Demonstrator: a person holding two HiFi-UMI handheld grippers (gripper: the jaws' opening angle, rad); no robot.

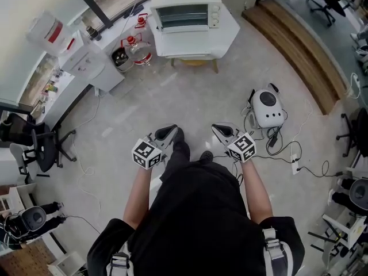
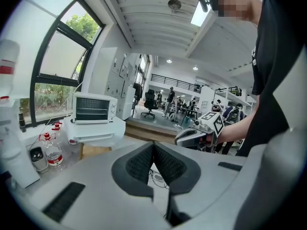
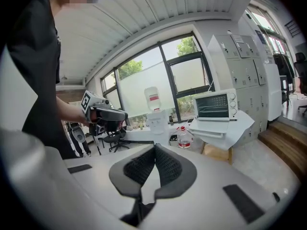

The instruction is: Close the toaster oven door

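left gripper: lower centre-left of the head view, held in front of the person's body, well apart from the oven. Jaws clenched; the ribbed pads meet along one line with nothing between them.
right gripper: lower centre-right of the head view, level with the other gripper and near it. Jaws clenched; the pads meet at the tip, nothing held.
toaster oven: top centre of the head view, white, control knobs on its right side. Rack wires show across the front. In both gripper views a flat white panel juts out level just below the front; whether it is the lowered door cannot be told.
table: white angular top bearing the oven, top centre of the head view.
bottles: clear with red caps, on the floor just beside the table's left edge.
floor unit: white rounded device, right of centre, with cables trailing from it across the floor.
office chair: black, left edge of the head view.
wooden step: curved, upper right of the head view.
floor between grippers and table: grey.
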